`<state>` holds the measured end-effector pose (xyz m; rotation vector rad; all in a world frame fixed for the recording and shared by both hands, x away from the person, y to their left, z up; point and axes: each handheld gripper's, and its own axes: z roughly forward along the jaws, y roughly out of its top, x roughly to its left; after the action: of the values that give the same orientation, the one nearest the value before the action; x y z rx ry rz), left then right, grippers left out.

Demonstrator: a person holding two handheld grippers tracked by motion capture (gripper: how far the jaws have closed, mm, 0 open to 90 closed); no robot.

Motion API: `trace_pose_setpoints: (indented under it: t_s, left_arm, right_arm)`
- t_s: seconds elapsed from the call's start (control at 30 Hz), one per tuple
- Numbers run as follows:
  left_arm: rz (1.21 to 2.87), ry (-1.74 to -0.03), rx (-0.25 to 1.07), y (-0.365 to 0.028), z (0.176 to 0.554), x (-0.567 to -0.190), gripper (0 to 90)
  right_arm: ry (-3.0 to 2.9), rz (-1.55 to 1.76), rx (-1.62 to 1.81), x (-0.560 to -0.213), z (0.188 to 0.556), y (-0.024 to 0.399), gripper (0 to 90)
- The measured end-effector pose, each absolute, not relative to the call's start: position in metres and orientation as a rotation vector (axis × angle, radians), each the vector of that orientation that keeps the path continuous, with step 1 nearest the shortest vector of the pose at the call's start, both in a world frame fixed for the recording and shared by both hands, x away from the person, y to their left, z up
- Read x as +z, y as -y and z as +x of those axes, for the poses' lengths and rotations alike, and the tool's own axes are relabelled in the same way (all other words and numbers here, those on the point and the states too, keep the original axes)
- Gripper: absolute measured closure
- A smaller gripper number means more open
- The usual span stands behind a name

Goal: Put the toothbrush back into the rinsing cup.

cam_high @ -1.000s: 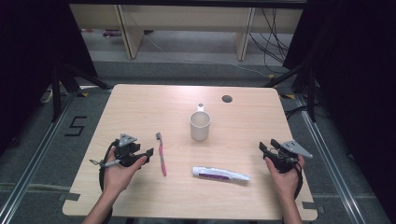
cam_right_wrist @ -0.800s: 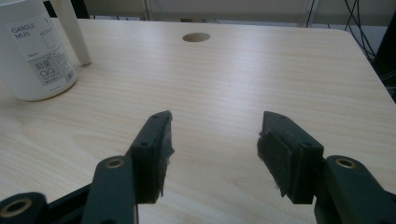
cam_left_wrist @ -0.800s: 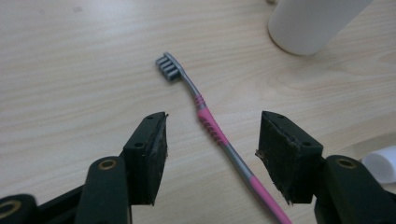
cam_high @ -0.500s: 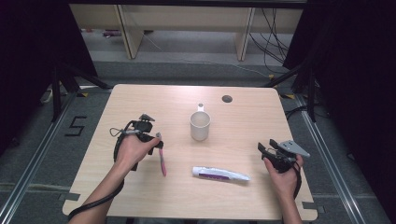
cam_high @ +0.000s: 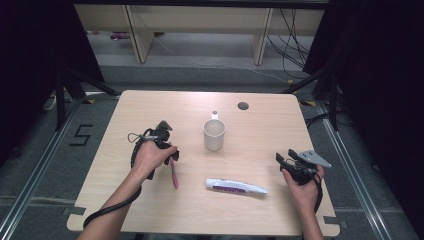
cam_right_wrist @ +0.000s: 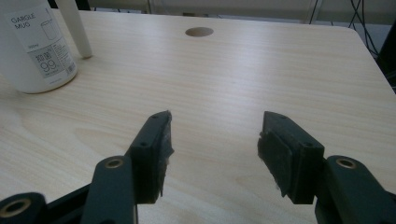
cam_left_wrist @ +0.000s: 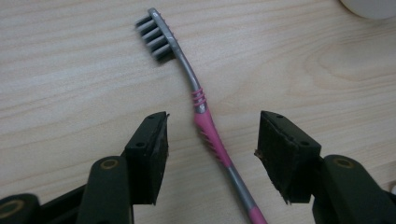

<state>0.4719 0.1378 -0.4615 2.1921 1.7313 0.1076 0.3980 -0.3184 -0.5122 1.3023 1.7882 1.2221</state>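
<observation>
A pink and grey toothbrush (cam_high: 174,177) lies on the wooden table (cam_high: 260,130), left of centre. My left gripper (cam_high: 172,156) hangs over its upper part, jaws open. In the left gripper view the toothbrush (cam_left_wrist: 187,70) runs between the two pads of the left gripper (cam_left_wrist: 212,122) without touching either; its bristle head lies beyond the fingertips. A white mug (cam_high: 214,135) stands upright mid-table. A white toothpaste tube (cam_high: 235,187) lies near the front edge. My right gripper (cam_high: 282,160) rests at the table's right, open with nothing between the pads of the right gripper (cam_right_wrist: 215,121).
A round hole (cam_high: 243,106) is cut in the table top behind the mug. In the right gripper view the mug (cam_right_wrist: 35,46) stands far left and bare wood lies ahead. Shelving and cables stand on the floor beyond the table.
My left hand has moved right and away from the front edge, bringing its gripper over the toothbrush. The right hand has kept still.
</observation>
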Motion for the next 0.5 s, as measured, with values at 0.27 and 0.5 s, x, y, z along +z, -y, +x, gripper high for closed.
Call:
trace_pose_setpoints:
  t_s: [0.27, 0.5]
  left_arm:
    - [2.228, -1.751, 0.122, -0.1318, 0.4763, -0.462, 46.6]
    - [2.276, -1.772, 0.117, -0.1274, 0.4818, -0.4688, 48.8]
  right_arm:
    - [-1.79, 1.29, 1.215, -0.5124, 0.3985, 0.3182, 44.1]
    - [-1.807, 1.323, 1.215, -0.5117, 0.3972, 0.3168, 44.2]
